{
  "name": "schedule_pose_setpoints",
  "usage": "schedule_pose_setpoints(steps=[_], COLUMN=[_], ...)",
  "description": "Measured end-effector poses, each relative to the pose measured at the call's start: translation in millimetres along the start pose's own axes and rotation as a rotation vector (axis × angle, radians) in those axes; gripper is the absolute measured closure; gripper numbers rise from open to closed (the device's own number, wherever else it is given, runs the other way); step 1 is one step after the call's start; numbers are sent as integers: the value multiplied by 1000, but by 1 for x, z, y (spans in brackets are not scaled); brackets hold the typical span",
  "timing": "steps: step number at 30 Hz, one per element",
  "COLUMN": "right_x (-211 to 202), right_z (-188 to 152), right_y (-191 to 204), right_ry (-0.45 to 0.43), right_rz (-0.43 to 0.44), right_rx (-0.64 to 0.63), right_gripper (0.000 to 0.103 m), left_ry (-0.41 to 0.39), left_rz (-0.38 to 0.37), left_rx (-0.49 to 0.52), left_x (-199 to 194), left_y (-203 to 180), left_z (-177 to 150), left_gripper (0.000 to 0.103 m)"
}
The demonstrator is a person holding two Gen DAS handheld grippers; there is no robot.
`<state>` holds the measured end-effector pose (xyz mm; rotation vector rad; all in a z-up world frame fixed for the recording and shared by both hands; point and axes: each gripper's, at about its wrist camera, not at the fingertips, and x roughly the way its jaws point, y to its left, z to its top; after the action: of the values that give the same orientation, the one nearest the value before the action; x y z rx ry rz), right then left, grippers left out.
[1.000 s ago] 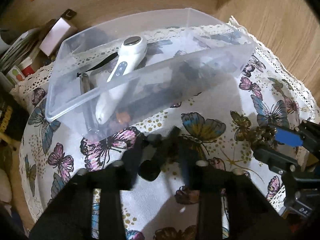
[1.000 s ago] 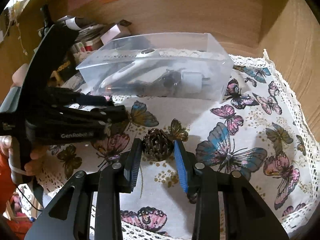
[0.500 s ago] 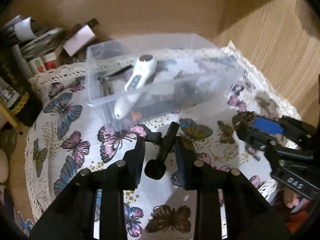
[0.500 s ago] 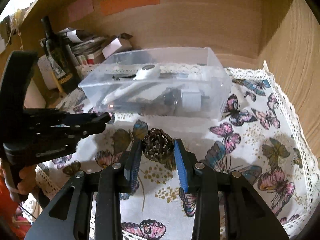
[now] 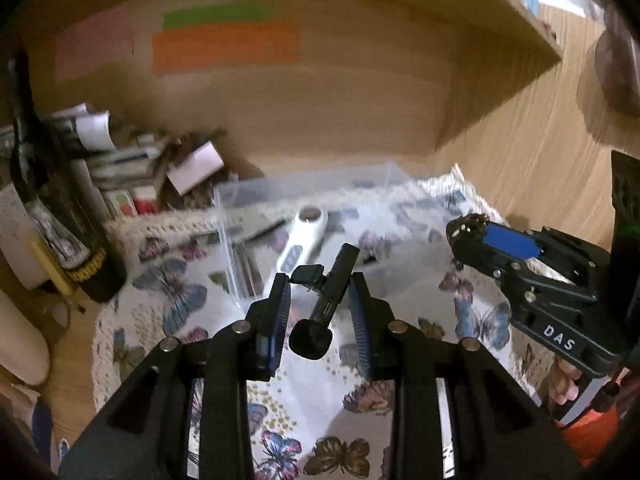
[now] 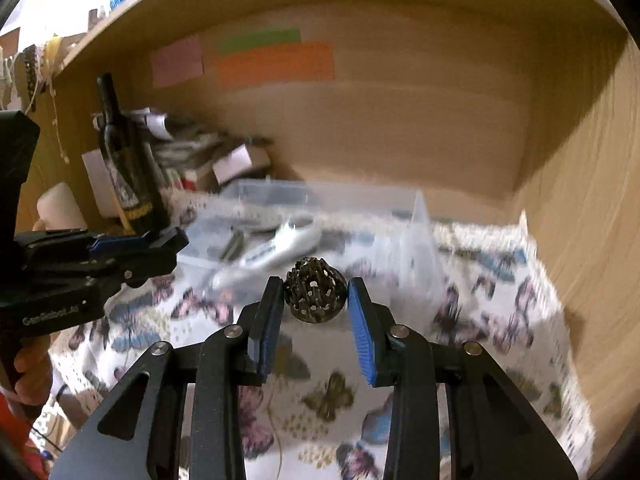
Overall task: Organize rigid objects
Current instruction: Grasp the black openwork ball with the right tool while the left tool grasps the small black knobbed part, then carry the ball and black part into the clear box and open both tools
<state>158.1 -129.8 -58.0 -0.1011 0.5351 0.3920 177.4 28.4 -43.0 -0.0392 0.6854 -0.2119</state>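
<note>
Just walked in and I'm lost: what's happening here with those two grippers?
A person is tidying small items into the clear plastic bin on the butterfly tablecloth. The left gripper holds a black stick-shaped gadget; the right gripper holds a perforated metal ball. Both are lifted in front of the bin, neither dropped in yet.

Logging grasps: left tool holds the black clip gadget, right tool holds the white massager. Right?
Not quite. The right tool holds a dark perforated ball, seen in the right wrist view. The white massager lies in the clear bin. The left tool holds the black clip gadget.
</note>
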Motion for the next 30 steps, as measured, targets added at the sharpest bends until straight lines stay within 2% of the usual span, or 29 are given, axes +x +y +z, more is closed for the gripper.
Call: schedule_pose_setpoints(steps=[5,9,12,19,30], right_x=[1,15,30,80,124], right_z=[25,41,44,39,29], right_y=[0,-2,-2,2,6], right_ry=[-54,-50,-20,114,232], right_rz=[-9,-1,5,16,34], right_rx=[-33,-33,-37,-77,-98], right_gripper=[73,73,73,73,72], left_ry=[-28,-16,11,90,175], left_rz=[28,57,64,89,57], left_rx=[-3,-3,-9,9,-4], left_x=[1,15,30,70,103], left_y=[5,11,17,23,29], left_z=[15,24,27,23,9], left_gripper=[73,73,73,73,73])
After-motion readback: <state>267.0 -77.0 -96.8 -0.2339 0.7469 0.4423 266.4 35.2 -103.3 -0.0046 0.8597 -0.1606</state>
